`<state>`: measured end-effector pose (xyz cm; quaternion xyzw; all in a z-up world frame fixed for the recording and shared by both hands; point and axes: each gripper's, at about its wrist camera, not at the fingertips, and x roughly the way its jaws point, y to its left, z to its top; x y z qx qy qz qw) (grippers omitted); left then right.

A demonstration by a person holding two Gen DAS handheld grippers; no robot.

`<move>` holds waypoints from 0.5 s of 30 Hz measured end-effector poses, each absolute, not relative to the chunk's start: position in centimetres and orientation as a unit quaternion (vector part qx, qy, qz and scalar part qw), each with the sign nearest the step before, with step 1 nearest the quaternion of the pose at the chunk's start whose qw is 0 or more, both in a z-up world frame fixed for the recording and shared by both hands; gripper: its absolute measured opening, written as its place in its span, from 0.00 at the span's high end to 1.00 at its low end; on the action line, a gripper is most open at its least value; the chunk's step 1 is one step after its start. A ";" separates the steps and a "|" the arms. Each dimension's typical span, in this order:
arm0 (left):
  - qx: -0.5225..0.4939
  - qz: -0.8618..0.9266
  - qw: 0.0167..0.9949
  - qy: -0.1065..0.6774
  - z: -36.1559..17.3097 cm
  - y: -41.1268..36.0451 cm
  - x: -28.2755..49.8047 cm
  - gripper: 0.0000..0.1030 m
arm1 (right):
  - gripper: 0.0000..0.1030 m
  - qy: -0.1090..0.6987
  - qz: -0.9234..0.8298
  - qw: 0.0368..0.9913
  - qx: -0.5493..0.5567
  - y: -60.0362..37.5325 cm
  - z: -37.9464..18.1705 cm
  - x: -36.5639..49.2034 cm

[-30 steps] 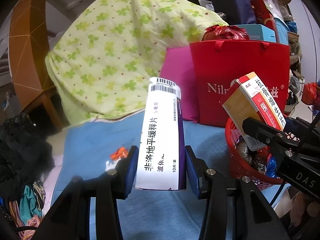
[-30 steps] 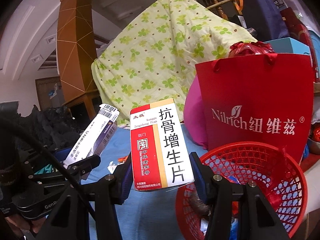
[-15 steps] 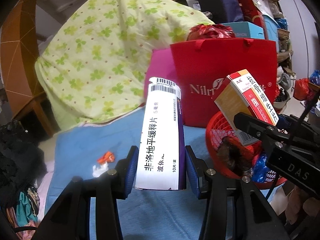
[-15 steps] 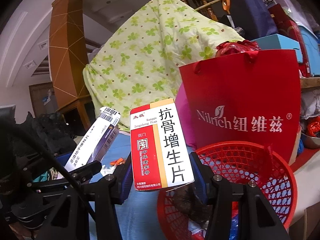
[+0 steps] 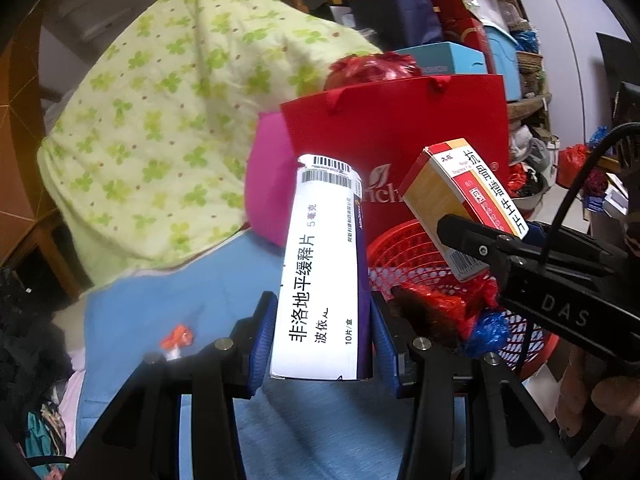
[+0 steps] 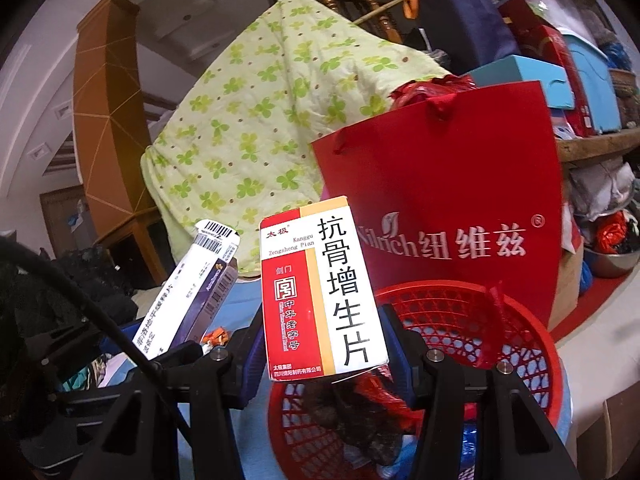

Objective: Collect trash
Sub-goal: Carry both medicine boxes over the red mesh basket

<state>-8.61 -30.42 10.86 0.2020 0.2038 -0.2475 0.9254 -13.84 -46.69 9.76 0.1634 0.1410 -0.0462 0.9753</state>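
Observation:
My left gripper [image 5: 323, 340] is shut on a long white and purple medicine box [image 5: 322, 276] that stands upright between its blue pads. My right gripper [image 6: 326, 354] is shut on a red, yellow and white medicine box [image 6: 322, 296], held above the near rim of a red mesh basket [image 6: 520, 344]. The basket holds several wrappers, red, dark and blue. In the left wrist view the red and yellow box [image 5: 460, 192] hangs over the red basket [image 5: 400, 252], to the right of the white box. In the right wrist view the white box [image 6: 192, 292] shows at the left.
A red paper bag [image 6: 460, 184] stands right behind the basket, a pink cushion [image 5: 268, 184] and a green clover blanket [image 5: 160, 128] to its left. A small orange and white scrap [image 5: 176, 338] lies on the blue cloth [image 5: 160, 300]. Stacked boxes fill the back right.
Both grippers have moved right with their boxes. The basket has come nearer and now lies under the right gripper; the red bag has shifted toward the middle of both views.

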 end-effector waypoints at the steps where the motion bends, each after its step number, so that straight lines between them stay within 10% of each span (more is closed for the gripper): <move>1: 0.203 -0.252 0.924 0.203 10.9 -30.6 -8.7 0.54 | 0.46 0.140 -0.050 0.975 0.166 -47.1 9.7 -14.0; 15: 0.195 -0.358 0.884 0.228 10.1 -35.0 -8.9 0.53 | 0.46 0.139 -0.091 0.962 0.218 -52.3 8.8 -15.7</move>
